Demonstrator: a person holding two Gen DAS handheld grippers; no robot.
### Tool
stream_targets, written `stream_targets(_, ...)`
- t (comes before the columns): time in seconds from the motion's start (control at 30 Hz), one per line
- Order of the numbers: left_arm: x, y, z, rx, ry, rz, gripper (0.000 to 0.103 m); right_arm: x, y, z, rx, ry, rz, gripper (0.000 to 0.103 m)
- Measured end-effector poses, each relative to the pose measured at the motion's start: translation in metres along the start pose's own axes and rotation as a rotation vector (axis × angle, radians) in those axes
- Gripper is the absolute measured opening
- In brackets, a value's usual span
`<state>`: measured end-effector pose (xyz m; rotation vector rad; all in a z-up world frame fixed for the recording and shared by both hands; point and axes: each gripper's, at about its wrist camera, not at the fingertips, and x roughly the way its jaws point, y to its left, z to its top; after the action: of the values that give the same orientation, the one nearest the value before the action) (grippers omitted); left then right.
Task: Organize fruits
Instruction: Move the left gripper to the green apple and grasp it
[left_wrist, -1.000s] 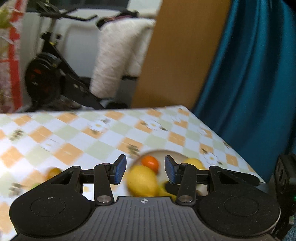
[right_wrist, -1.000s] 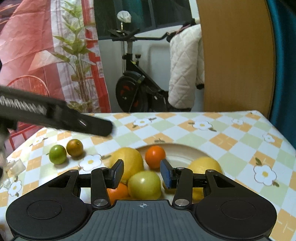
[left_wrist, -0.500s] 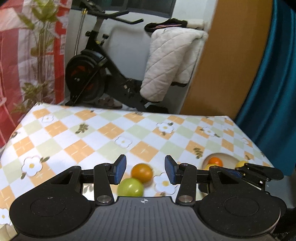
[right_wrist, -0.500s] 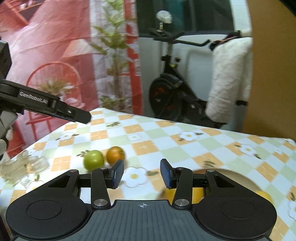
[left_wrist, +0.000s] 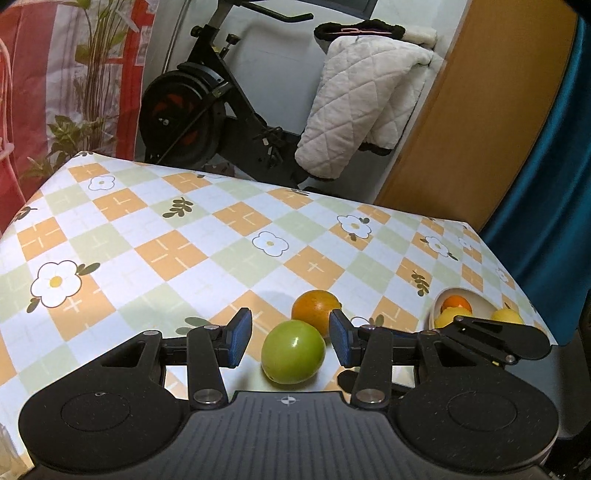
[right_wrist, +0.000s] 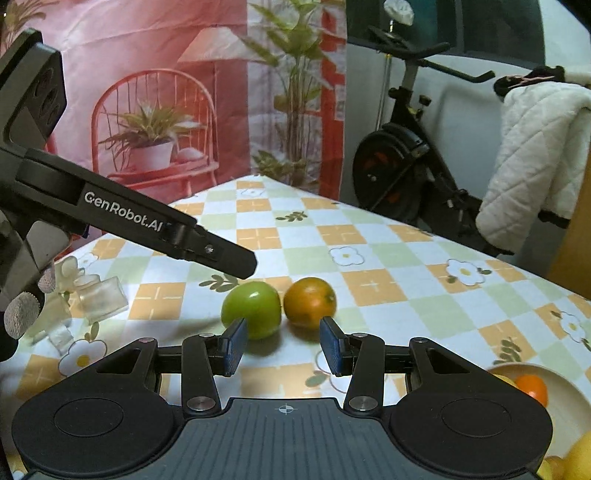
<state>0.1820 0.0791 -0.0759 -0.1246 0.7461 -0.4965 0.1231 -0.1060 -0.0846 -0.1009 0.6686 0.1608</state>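
The left tongs (left_wrist: 291, 341) stand apart with the green fruit (left_wrist: 293, 351) between the pads, not pressed. The right tongs (right_wrist: 282, 345) are likewise apart and empty, the orange fruit (right_wrist: 310, 303) just beyond them, touching the green one. A second ago both views looked at the bowl (left_wrist: 439, 301) of fruit; now it sits at the right edge, and the pair of loose fruits fills the middle. The worktop (left_wrist: 177, 254) has a checked, flowered cloth. Behind stand an exercise bike (left_wrist: 207, 107), a white quilted jacket (left_wrist: 362, 107) and a teal curtain (left_wrist: 546, 177). The bowl is partly hidden by the right tongs' arm; clear objects (right_wrist: 96, 299) at the left edge are hard to identify.
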Motion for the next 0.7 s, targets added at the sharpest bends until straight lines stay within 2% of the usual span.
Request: stream_targets(0.7,0.012,0.01,-0.004,-0.028,0.011,-0.003,0.052,0.025,0.006,0.0,0.024,0.041,0.024,0.041)
